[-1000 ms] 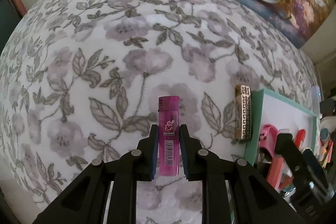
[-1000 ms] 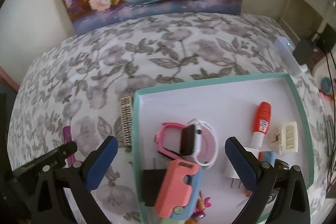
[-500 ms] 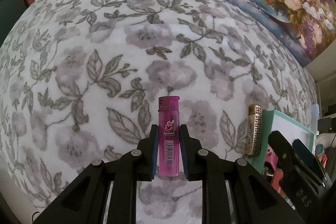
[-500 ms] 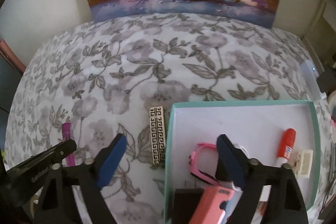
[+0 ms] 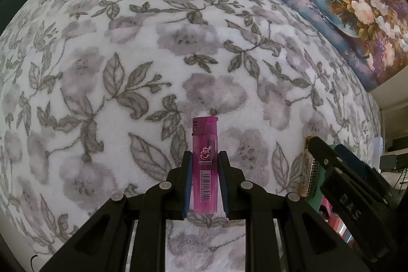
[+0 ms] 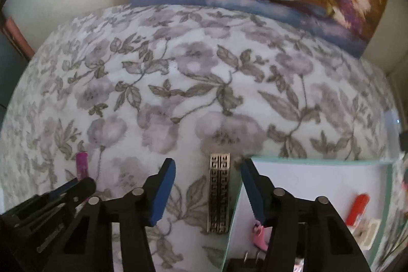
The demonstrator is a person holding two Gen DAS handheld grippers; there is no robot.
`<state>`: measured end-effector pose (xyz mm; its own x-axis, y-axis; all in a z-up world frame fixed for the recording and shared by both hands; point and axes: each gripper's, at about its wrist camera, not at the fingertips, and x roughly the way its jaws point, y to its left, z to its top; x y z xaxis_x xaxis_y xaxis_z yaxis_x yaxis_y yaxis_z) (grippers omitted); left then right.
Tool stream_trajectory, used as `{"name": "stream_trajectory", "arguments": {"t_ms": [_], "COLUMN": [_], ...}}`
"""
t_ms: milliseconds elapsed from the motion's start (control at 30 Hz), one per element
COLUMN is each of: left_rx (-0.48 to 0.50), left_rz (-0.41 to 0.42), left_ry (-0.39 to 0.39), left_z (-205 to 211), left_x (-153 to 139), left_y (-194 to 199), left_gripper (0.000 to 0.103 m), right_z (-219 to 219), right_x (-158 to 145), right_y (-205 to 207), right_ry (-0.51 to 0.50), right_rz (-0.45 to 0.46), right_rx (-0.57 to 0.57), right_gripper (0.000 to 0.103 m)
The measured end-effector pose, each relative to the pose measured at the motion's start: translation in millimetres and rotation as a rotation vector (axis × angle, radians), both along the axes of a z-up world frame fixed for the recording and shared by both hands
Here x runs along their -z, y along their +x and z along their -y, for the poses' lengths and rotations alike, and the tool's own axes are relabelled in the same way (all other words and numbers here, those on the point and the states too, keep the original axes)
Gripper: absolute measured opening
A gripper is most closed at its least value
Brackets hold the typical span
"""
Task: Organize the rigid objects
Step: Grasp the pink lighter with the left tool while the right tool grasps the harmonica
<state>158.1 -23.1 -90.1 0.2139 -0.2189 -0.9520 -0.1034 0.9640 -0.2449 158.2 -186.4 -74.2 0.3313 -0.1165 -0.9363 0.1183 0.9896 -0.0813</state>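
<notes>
A pink lighter (image 5: 204, 165) is pinched by the left tool (image 5: 204, 181); the right tool (image 6: 207, 191) is spread around a gold patterned lighter (image 6: 218, 193).

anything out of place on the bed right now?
One stray: the gold patterned lighter lies on the floral blanket just outside the teal tray, between the open right tongs. The pink lighter is clamped in the left tongs. Nothing looks spilled or damaged.
</notes>
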Motion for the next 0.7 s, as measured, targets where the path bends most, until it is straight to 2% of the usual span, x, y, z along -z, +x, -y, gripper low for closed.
{"name": "stream_trajectory", "arguments": {"t_ms": [133, 333, 367, 500, 700], "left_rx": [-0.007, -0.016, -0.017, -0.02, -0.027], "left_rz": [-0.001, 0.01, 0.011, 0.011, 0.002], "left_ry": [-0.007, -0.012, -0.011, -0.014, -0.02], "left_z": [-3.1, -5.5, -5.4, -5.0, -5.9], "left_x": [-0.9, -5.6, -6.6, -6.8, -5.9], "left_y": [-0.4, -1.2, -1.9, -2.1, -2.2], "left_gripper": [0.02, 0.02, 0.02, 0.02, 0.02], "right_z": [-2.4, -7.3, -8.0, -10.7, -8.9], "right_x": [6.4, 22.3, 23.9, 26.9, 34.2], "right_y": [8.6, 21.0, 22.0, 24.3, 16.9], "right_ry": [-0.019, -0.095, -0.107, -0.124, -0.043], "right_rz": [-0.03, -0.091, -0.094, -0.117, -0.147], "right_rx": [-0.012, -0.022, -0.022, -0.03, -0.005], "right_gripper": [0.049, 0.047, 0.044, 0.044, 0.041]}}
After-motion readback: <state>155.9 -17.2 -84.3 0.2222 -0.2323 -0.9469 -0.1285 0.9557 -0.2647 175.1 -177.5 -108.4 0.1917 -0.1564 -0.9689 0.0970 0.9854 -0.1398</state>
